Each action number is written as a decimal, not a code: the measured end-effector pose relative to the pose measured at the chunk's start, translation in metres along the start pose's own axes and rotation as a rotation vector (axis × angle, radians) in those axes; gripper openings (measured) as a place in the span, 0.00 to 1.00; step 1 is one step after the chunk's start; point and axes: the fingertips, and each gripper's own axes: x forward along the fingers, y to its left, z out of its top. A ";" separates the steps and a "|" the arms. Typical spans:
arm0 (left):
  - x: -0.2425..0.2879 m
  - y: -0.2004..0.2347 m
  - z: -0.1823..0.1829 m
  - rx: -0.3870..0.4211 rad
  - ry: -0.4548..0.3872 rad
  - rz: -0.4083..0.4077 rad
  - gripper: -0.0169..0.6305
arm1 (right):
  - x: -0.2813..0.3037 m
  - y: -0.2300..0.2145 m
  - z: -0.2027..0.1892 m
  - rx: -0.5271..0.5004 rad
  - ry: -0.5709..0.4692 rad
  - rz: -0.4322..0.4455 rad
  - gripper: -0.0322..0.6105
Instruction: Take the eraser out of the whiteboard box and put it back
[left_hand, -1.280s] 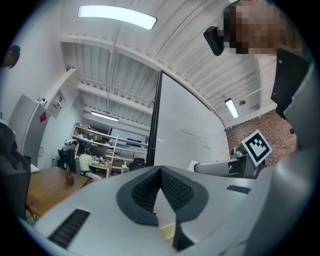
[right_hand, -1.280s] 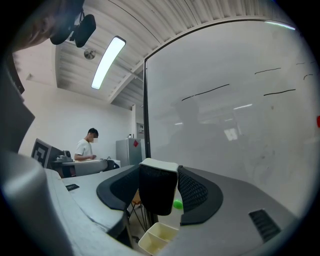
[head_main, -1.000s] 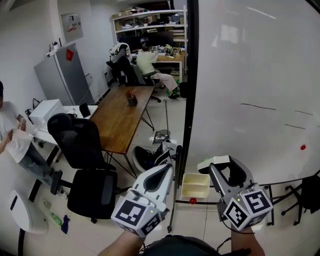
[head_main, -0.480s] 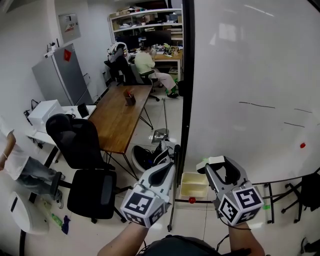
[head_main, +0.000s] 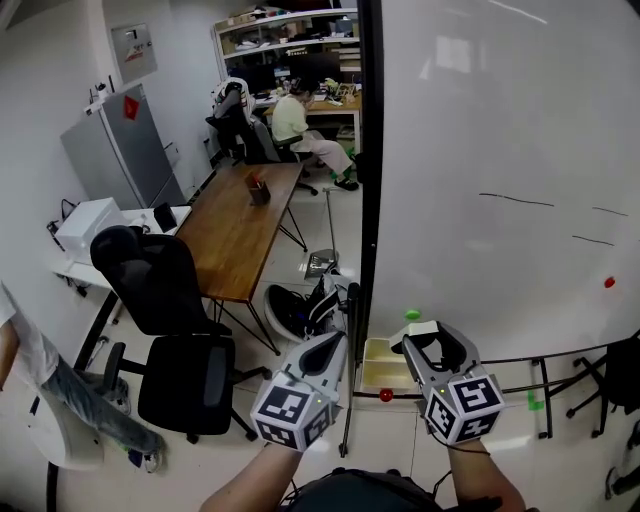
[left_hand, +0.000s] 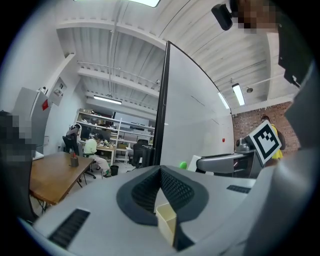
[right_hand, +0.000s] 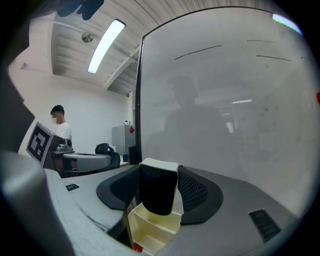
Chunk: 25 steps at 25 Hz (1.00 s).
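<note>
Holds black felt, white-backed block eraser (right_hand: 158, 192) clamped in right gripper (head_main: 428, 338) just above cream plastic whiteboard box (right_hand: 150, 227) at lower left corner of whiteboard (head_main: 500, 150); judged light, soft-faced, best gripped across stiff sides; left gripper (head_main: 333, 345) jaws together, empty.

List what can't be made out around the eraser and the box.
- Right end of the box: head view, behind the right hand-held gripper.
- Sides of the eraser: right gripper view, covered by the jaws shut on it.
- The small red object below the box: head view, too small to identify.
</note>
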 end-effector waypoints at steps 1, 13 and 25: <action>0.001 0.001 -0.004 -0.001 0.006 0.003 0.06 | 0.002 -0.001 -0.004 0.004 0.004 -0.002 0.46; 0.012 0.008 -0.047 -0.016 0.085 0.026 0.06 | 0.019 -0.003 -0.054 -0.019 0.074 -0.027 0.46; 0.013 0.007 -0.068 -0.030 0.122 0.038 0.06 | 0.032 -0.008 -0.094 0.001 0.197 -0.051 0.46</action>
